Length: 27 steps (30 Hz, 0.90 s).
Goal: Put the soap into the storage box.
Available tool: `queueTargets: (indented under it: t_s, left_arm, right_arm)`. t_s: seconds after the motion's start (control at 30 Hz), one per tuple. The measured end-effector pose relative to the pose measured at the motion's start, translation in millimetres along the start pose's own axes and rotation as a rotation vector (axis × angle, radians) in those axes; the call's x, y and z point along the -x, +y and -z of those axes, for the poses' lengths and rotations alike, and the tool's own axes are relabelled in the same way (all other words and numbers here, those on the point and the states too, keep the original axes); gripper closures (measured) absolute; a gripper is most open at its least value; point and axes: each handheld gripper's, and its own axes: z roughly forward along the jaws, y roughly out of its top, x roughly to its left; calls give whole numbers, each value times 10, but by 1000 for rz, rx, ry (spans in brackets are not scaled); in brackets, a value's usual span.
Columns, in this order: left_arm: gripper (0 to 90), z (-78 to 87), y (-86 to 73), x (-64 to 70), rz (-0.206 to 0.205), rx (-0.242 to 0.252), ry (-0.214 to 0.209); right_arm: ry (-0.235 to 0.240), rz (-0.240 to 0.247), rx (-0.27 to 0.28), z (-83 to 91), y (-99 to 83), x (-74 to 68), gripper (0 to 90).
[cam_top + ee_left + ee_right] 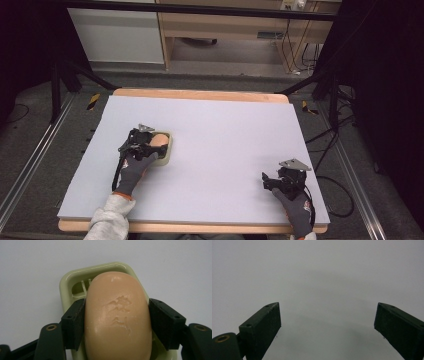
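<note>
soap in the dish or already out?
In: the soap lies in the dish, left tongs pads against both its sides.

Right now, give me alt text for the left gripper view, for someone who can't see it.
A peach-coloured bar of soap lies in a pale green soap dish, with the left gripper closed on its two long sides, black pads touching it. The dish sits on a plain pale grey table.

A lab: black frame (200,10) around the table (200,95); floor cables (330,145); wooden bench (225,25).
</note>
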Motion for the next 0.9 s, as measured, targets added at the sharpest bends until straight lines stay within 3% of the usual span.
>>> queueTargets:
  t_s: [0.4, 0.67, 0.9]
  left_arm:
    - [257, 45, 6, 11, -8, 1, -3]
    - [247, 215, 22, 36, -9, 38, -25]
    - [243, 380, -22, 80, -40, 59, -46]
  right_arm:
    - [-4, -1, 0, 3, -1, -1, 75]
    - [-3, -16, 5, 18, -4, 18, 74]
    - [-9, -17, 8, 27, -6, 28, 74]
